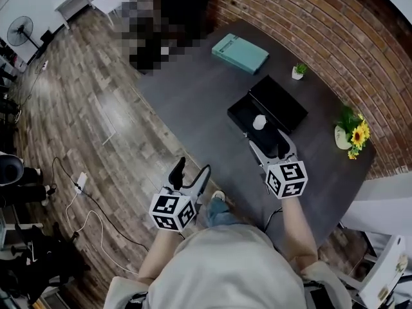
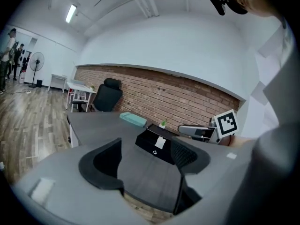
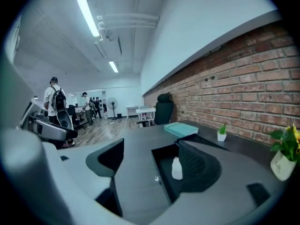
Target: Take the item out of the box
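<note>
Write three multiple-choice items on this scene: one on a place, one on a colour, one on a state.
1. The small white bottle-shaped item stands: A inside the open black rectangular box; B behind it; C to its left.
2. The flat rectangular case at the far end of the dark grey table is: A red; B teal; C yellow.
3. The right gripper has its jaws: A shut on the item; B shut, empty; C apart, empty.
Answers: 1 A, it stands on the box's floor, within its walls. 2 B, its top is plainly teal. 3 C, the right gripper view shows a wide gap with nothing gripped.
</note>
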The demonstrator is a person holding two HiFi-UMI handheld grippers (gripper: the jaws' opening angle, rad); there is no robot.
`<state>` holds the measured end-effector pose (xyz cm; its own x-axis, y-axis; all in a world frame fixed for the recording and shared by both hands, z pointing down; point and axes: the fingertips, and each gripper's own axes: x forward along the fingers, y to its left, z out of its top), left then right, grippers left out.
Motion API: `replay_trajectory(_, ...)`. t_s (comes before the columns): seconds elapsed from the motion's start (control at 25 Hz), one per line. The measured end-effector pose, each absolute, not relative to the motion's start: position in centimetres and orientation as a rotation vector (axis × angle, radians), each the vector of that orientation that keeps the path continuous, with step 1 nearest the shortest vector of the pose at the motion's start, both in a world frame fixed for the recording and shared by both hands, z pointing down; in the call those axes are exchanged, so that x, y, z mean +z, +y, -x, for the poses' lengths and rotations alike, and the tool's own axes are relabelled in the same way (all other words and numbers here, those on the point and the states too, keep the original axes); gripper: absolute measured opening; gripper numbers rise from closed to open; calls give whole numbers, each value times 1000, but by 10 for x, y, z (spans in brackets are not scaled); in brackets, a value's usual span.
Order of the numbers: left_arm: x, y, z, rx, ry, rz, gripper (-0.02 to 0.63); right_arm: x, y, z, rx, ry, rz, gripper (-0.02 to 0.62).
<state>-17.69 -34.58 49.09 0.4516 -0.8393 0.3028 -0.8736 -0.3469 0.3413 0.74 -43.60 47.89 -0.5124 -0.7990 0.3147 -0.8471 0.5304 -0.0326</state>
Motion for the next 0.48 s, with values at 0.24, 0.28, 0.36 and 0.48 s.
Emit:
replay_trajectory(0.24, 502, -380, 160, 151, -1378, -2260, 319, 521, -482, -17, 333, -2429, -1359, 350)
replay_trajectory(0.28, 504, -385, 158, 159, -1371, -2262, 319, 528, -488, -19, 343, -2415, -1355, 350)
replay_trajectory(0.36, 507, -394, 153, 172, -1357, -2263, 319, 541, -500, -22, 358, -2389, -1345, 344)
replay_trajectory(0.48, 512, -405, 145, 187, -1335, -2259, 319, 560, -516, -26, 385, -2345, -1322, 309)
